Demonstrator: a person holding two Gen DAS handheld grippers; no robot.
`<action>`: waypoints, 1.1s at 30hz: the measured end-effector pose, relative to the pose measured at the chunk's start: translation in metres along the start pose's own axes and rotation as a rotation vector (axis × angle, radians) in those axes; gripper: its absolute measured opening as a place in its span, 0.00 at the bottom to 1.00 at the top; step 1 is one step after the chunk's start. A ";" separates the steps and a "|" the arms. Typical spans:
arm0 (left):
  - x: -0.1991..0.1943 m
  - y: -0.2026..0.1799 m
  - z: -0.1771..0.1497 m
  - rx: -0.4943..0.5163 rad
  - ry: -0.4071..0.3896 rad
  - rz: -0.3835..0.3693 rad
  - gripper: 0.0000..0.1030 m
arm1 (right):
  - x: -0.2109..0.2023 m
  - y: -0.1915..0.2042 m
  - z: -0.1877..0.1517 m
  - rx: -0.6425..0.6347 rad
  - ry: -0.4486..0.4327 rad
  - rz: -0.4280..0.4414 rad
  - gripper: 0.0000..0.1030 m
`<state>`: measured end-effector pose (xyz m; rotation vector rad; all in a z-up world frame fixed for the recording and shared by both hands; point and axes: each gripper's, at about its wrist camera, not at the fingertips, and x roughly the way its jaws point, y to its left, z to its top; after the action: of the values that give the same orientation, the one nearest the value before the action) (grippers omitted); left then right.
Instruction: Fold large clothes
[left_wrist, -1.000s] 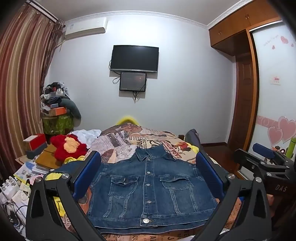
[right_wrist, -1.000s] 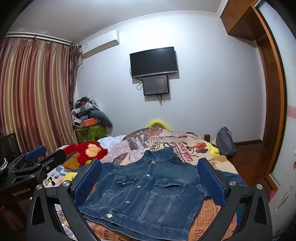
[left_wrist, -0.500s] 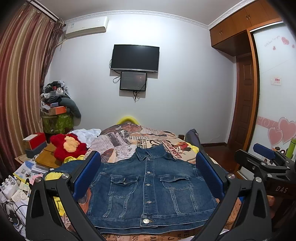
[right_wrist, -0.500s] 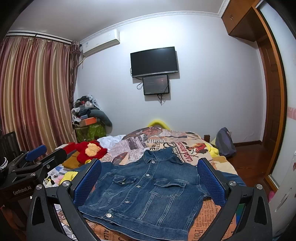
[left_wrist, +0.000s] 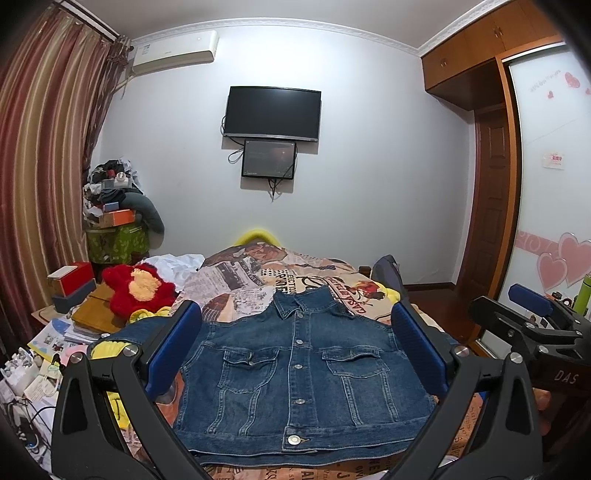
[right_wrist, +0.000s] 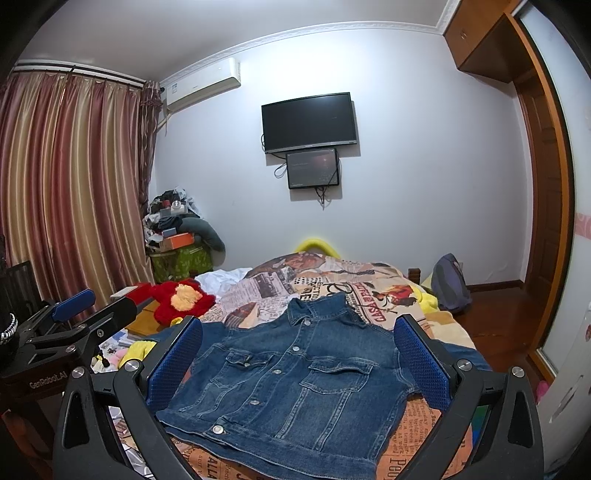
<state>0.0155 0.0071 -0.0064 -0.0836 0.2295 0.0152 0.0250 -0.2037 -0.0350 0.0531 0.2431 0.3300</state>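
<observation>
A: What takes up the most room?
B: The bed (left_wrist: 258, 280), under a newspaper-print cover. A denim jacket (left_wrist: 299, 373) lies flat on its near end, front up, buttoned, collar toward the far wall.

A: And beside the bed?
B: A red plush toy (left_wrist: 138, 288) at the left edge, near stacked boxes.

A: The grippers?
B: The left gripper (left_wrist: 295, 354) hangs above the jacket's hem, jaws spread wide, holding nothing. The right gripper (right_wrist: 299, 362) is likewise spread and empty, over the jacket's lower right part.
</observation>
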 end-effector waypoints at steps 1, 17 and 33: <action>0.001 0.000 0.000 -0.001 0.000 0.002 1.00 | 0.000 0.000 0.000 0.000 0.000 0.001 1.00; 0.000 0.001 0.000 -0.003 0.001 0.001 1.00 | 0.000 0.000 0.001 0.000 0.002 0.000 1.00; 0.000 0.001 0.002 -0.001 0.005 -0.002 1.00 | 0.001 0.000 0.002 -0.001 0.005 0.000 1.00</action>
<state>0.0156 0.0080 -0.0045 -0.0852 0.2347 0.0133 0.0264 -0.2034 -0.0333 0.0516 0.2479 0.3303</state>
